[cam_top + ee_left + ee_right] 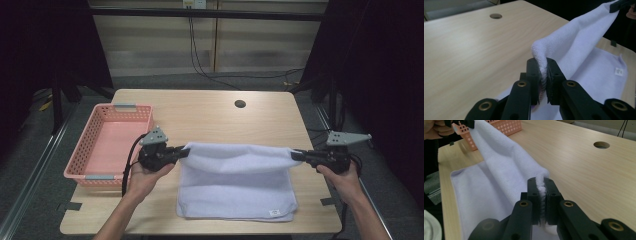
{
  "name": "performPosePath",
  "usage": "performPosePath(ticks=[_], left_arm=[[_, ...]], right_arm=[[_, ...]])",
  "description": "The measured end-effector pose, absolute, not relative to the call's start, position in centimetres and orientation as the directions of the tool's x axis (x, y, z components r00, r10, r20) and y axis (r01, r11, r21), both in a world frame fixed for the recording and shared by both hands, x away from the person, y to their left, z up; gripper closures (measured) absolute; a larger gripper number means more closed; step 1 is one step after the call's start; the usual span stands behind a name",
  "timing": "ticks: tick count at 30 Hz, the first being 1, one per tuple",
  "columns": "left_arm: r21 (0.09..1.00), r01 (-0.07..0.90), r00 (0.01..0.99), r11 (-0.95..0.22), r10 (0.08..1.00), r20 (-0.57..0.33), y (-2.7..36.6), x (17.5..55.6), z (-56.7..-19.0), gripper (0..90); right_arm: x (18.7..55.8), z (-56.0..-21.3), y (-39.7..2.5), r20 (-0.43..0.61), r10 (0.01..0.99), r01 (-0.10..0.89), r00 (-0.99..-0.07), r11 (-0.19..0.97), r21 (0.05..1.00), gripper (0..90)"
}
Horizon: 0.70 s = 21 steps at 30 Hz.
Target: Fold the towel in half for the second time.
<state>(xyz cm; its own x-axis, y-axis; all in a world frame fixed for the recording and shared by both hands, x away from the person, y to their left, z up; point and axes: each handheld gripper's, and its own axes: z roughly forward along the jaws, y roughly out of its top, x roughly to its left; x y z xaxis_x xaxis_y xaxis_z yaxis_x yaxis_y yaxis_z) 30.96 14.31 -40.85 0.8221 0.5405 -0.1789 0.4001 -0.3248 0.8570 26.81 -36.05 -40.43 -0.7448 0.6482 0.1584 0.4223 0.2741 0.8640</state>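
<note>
Gripping the far edge of the towel (235,185) at both ends, the two grippers hold it lifted off the tabletop (210,115) and stretched between them. Left gripper (184,151) is on the left corner, its fingers (533,72) clenched tight on a bunched fold of pale lavender terry that swells up above the tips. Right gripper (296,155) has the opposite corner, fingers (534,192) pressed shut with a thin ridge of cloth squeezed between them. From the raised edge the towel drapes down toward the person, and its near part lies flat on the tabletop, close to the front edge, with a small white label (274,213) at the near right corner. In the left gripper view the cloth runs up and away to the other gripper at the top right; in the right gripper view it climbs to the far gripper at the top left. Pink basket (107,145) sits at the left side of the tabletop, just beside the left gripper. Round hole (240,104) in the tabletop lies beyond the towel, well apart from it.
</note>
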Motion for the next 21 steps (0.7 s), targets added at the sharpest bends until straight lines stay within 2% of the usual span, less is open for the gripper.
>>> performPosePath(ticks=[3, 7, 8, 11, 14, 16, 21], left_arm=[[0.841, 0.426, 0.824, -0.334, 0.527, -0.207, 14.8, 29.7, -42.2, 80.9], [0.769, 0.483, 0.823, -0.418, 0.516, -0.237, 14.6, 27.8, -45.0, 81.8], [0.759, 0.480, 0.831, -0.441, 0.505, -0.232, 14.4, 27.3, -45.4, 81.7], [0.747, 0.471, 0.849, -0.469, 0.472, -0.239, 14.5, 26.3, -46.3, 80.3], [0.727, 0.491, 0.844, -0.481, 0.471, -0.258, 15.1, 25.5, -47.1, 80.1], [0.722, 0.495, 0.844, -0.483, 0.466, -0.266, 15.7, 25.0, -47.2, 79.9], [0.715, 0.500, 0.852, -0.489, 0.424, -0.306, 16.4, 23.6, -47.5, 73.7]], right_arm=[[24.9, -41.4, -36.0, 0.168, 0.634, 0.432, -0.755, 0.288, 0.855, 84.8], [22.7, -44.0, -35.5, 0.205, 0.581, 0.474, -0.788, 0.359, 0.804, 81.2], [22.0, -45.1, -35.2, 0.199, 0.566, 0.484, -0.800, 0.414, 0.771, 81.4], [21.0, -46.9, -34.9, 0.222, 0.563, 0.517, -0.796, 0.441, 0.734, 81.9], [20.1, -47.2, -35.0, 0.218, 0.567, 0.524, -0.794, 0.458, 0.718, 80.2], [19.5, -46.9, -35.0, 0.225, 0.562, 0.527, -0.796, 0.458, 0.716, 75.9], [17.9, -46.4, -35.0, 0.212, 0.548, 0.511, -0.809, 0.476, 0.716, 68.1]])
